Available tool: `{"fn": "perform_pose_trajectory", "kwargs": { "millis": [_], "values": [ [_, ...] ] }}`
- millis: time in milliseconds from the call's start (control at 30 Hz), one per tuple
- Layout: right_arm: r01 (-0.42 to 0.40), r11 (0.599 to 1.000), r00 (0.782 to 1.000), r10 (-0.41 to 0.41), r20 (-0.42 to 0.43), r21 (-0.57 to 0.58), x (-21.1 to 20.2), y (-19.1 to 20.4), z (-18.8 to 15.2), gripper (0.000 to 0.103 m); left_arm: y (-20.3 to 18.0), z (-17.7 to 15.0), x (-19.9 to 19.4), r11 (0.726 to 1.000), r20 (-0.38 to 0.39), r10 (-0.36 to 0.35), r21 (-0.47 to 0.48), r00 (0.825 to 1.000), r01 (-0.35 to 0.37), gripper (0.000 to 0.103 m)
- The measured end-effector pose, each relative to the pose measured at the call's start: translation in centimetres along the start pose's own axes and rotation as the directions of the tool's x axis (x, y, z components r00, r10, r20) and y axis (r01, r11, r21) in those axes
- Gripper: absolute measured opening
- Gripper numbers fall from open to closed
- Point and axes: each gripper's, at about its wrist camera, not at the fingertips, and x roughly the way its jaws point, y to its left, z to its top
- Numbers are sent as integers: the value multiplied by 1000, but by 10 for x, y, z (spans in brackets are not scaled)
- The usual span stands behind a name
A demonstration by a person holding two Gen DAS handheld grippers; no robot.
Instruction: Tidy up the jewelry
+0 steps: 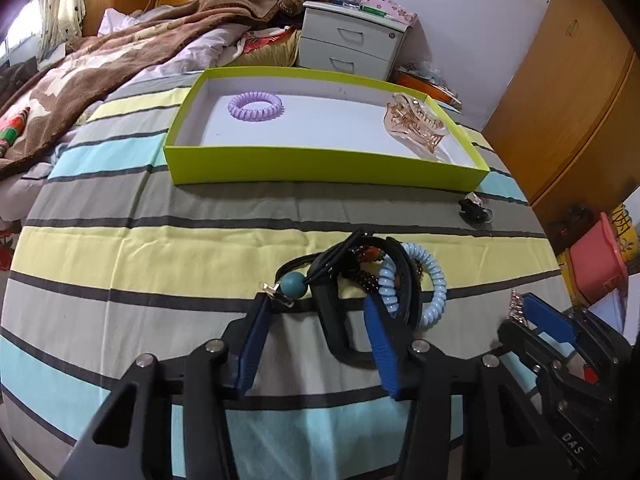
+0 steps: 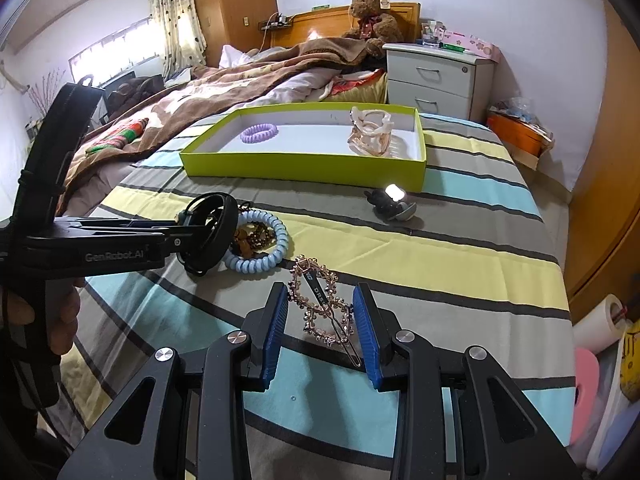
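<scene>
A lime-green box (image 1: pixel 320 166) lies on the striped bedspread with a purple spiral hair tie (image 1: pixel 255 106) and an amber claw clip (image 1: pixel 414 126) inside. In front of it is a heap: a big black clip (image 1: pixel 334 320), a teal-bead hair tie (image 1: pixel 294 284), a beaded bracelet (image 1: pixel 366 276) and a light blue spiral tie (image 1: pixel 434 292). My left gripper (image 1: pixel 316 302) straddles the black clip; its right pad is against the clip and its left pad stands clear of it. My right gripper (image 2: pixel 321 290) is shut on a rose-gold flower hairpin (image 2: pixel 320 304), to the right of the heap.
A small black clip (image 2: pixel 390 202) lies on the bedspread by the box's near right corner. A brown blanket (image 1: pixel 120 60) is bunched at the left, a white nightstand (image 1: pixel 352 40) stands behind the box, and a wooden wardrobe (image 1: pixel 568 92) runs along the right.
</scene>
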Motion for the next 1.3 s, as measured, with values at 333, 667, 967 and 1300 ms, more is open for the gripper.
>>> {"fn": "perform_pose_trajectory", "kwargs": {
  "millis": [333,667,967,1300],
  "values": [
    [2,1000,1000,-2,10,6,-3,0,-1,35,-6,-1,1,999,-3,36,31,999,-36,27],
    [10,1000,1000,-10,19,16,-7,0,-1,35,-6,-8,-6,999,-14,-4,41,1000,4,15],
    [12,1000,1000,-12,25,18,-10,0,-2,35,-10,-20,-20,995,-33,-62,70,998,64,14],
    [21,1000,999,-21,41,20,-19,5,-1,35,-13,-27,-29,992,-32,-86,90,996,88,14]
  ]
}}
